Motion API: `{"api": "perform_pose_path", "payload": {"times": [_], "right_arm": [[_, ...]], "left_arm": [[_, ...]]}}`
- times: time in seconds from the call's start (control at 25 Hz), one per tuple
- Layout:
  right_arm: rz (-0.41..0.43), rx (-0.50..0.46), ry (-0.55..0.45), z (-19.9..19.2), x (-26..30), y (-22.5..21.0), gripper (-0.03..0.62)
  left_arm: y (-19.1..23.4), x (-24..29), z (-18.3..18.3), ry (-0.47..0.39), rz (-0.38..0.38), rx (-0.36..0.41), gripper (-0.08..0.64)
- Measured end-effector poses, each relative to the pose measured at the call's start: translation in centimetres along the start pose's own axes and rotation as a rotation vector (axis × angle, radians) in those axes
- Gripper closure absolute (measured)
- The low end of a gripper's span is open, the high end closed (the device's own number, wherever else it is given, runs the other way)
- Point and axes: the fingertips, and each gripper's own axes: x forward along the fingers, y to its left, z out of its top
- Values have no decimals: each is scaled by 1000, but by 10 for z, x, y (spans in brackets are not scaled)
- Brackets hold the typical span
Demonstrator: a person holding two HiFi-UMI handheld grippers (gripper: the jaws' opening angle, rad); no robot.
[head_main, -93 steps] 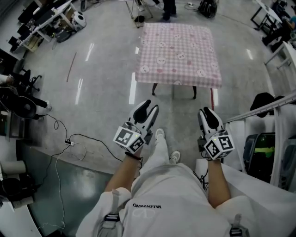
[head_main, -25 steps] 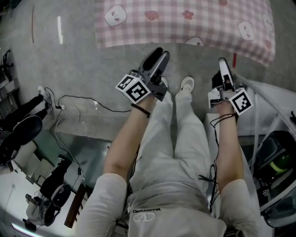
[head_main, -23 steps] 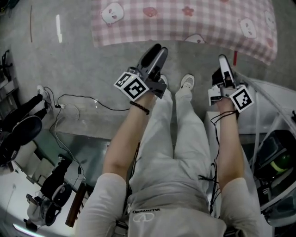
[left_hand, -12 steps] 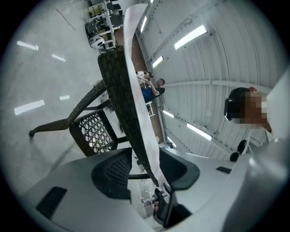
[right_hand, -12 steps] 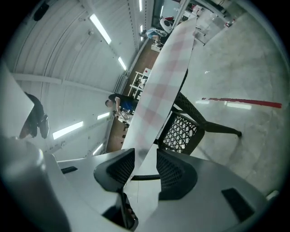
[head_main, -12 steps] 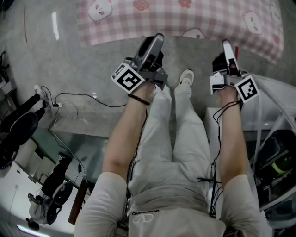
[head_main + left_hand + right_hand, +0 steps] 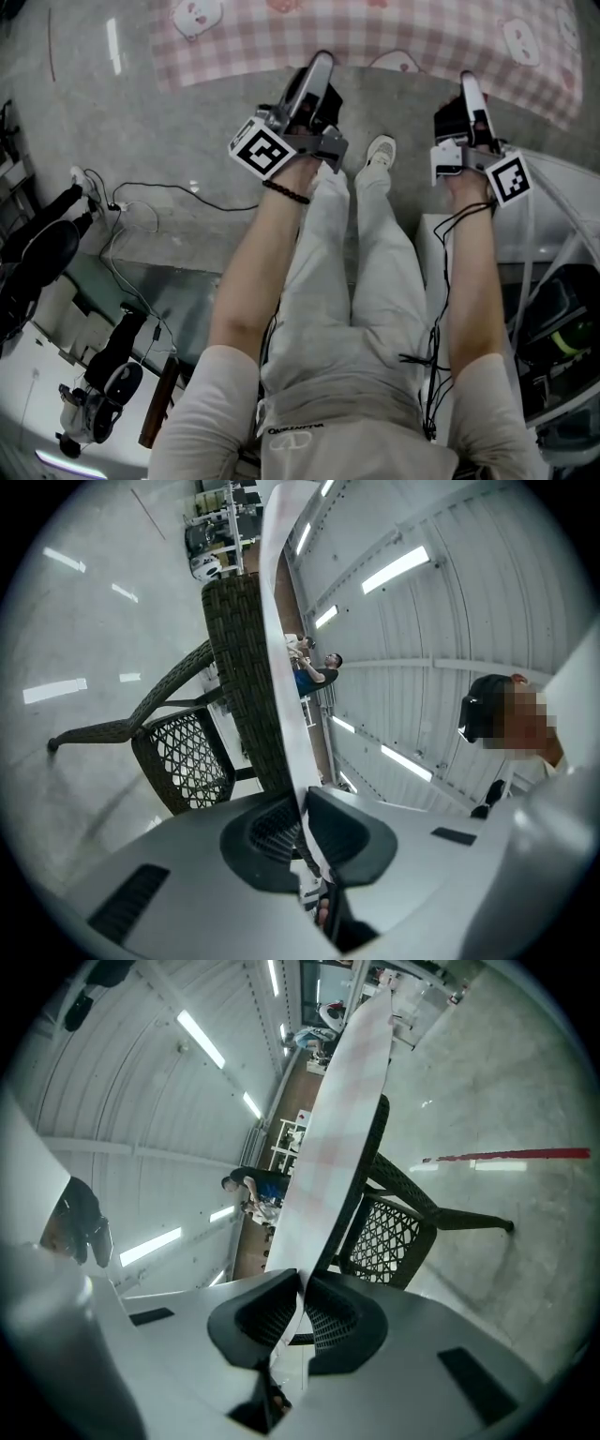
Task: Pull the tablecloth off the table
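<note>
My left claw [image 7: 317,67] is squeezed nearly flat on the hanging hem of the tablecloth [image 7: 394,33]. The right claw [image 7: 467,84] is clamped on the same hem, over toward 1 o'clock. The rest of the pink check cloth lies over the wicker table [image 7: 239,658] up at 12, so it's on the table, not off it.

My read is thin, floppy, light fabric and nothing fragile. It could slip out of the pinch or drag on that rough weave, though, so a deep bite on the edge toward both corners seems right. No containers show in any view.
</note>
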Motion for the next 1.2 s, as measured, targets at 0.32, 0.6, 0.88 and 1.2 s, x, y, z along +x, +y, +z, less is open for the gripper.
{"api": "perform_pose_path", "payload": {"times": [0.32, 0.6, 0.88, 1.2], "right_arm": [[38, 29, -16, 0, -4, 7, 580], [37, 21, -21, 1, -7, 9, 581], [21, 25, -21, 1, -6, 8, 581], [-1, 27, -6, 1, -5, 7, 581]], "left_arm": [[-6, -1, 1, -31, -43, -54, 557], [-12, -1, 1, -26, -65, -67, 557], [-11, -2, 1, -20, -63, -78, 557], [-9, -1, 0, -9, -51, -86, 557]]}}
